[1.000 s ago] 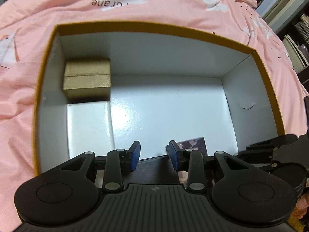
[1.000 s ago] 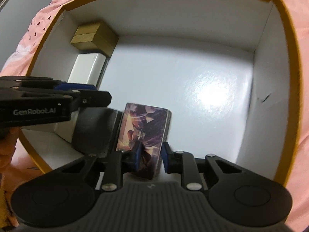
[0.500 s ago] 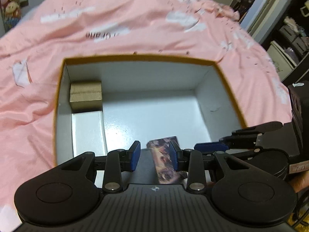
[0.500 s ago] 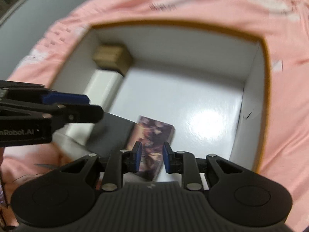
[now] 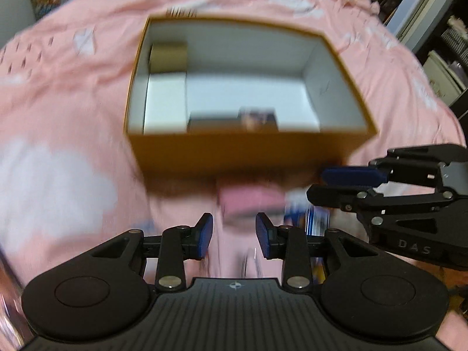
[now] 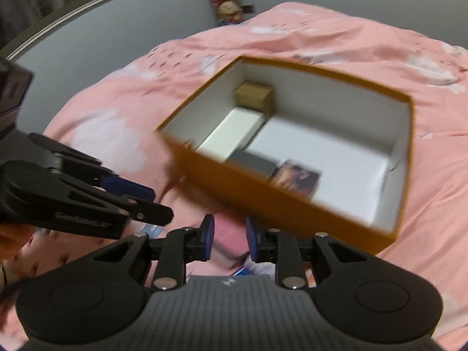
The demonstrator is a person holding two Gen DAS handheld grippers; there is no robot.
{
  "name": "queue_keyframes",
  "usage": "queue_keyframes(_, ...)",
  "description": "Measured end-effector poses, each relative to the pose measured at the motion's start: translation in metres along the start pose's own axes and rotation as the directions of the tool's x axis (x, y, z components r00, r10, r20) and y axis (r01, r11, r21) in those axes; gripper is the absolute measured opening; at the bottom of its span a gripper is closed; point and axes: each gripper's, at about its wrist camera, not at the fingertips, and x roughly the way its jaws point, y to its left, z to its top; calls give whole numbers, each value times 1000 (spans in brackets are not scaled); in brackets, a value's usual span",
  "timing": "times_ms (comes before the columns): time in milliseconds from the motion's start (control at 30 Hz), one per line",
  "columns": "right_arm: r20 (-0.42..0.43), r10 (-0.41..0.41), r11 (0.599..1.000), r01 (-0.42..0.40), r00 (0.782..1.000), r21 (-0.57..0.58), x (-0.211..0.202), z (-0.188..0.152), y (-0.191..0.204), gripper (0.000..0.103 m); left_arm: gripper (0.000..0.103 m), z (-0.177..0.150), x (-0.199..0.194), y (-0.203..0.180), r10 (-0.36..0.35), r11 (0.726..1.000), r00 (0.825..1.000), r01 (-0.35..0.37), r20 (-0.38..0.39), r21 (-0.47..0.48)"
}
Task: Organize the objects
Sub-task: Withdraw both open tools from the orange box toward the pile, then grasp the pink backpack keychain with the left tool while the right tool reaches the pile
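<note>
An open orange box (image 5: 239, 152) (image 6: 286, 204) with a white inside sits on the pink bed cover. In it are a gold box (image 5: 169, 56) (image 6: 254, 96), a white box (image 5: 165, 99) (image 6: 234, 133), a dark grey box (image 5: 213, 122) (image 6: 254, 163) and a picture-printed card box (image 5: 259, 120) (image 6: 298, 177). My left gripper (image 5: 234, 234) is open and empty, pulled back in front of the box. My right gripper (image 6: 228, 238) is open and empty too, and also shows in the left wrist view (image 5: 345, 184). A pink item (image 5: 248, 201) and blue-and-white items (image 5: 310, 222) lie blurred below the grippers.
The pink bed cover (image 5: 73, 117) spreads all round the box. Shelves and furniture (image 5: 438, 44) stand at the far right. Plush toys (image 6: 228, 5) sit by the grey wall behind the bed. The left gripper shows at the left of the right wrist view (image 6: 117, 199).
My right gripper let go of the card box, which now rests in the orange box. Both grippers have drawn back up and out of the box toward the near side.
</note>
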Motion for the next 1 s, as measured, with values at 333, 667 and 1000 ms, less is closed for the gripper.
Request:
queue_keyframes(333, -147, 103, 992, -111, 984, -53, 23, -45, 39, 26, 39, -55, 7, 5, 9, 1000, 991, -7, -133, 16)
queue_keyframes(667, -244, 87, 977, -131, 966, -169, 47, -61, 67, 31, 36, -68, 2, 5, 25, 999, 993, -19, -117, 47)
queue_keyframes(1000, -271, 28, 937, -120, 962, -328, 63, -65, 88, 42, 36, -64, -1, 8, 19, 999, 994, -16, -107, 32)
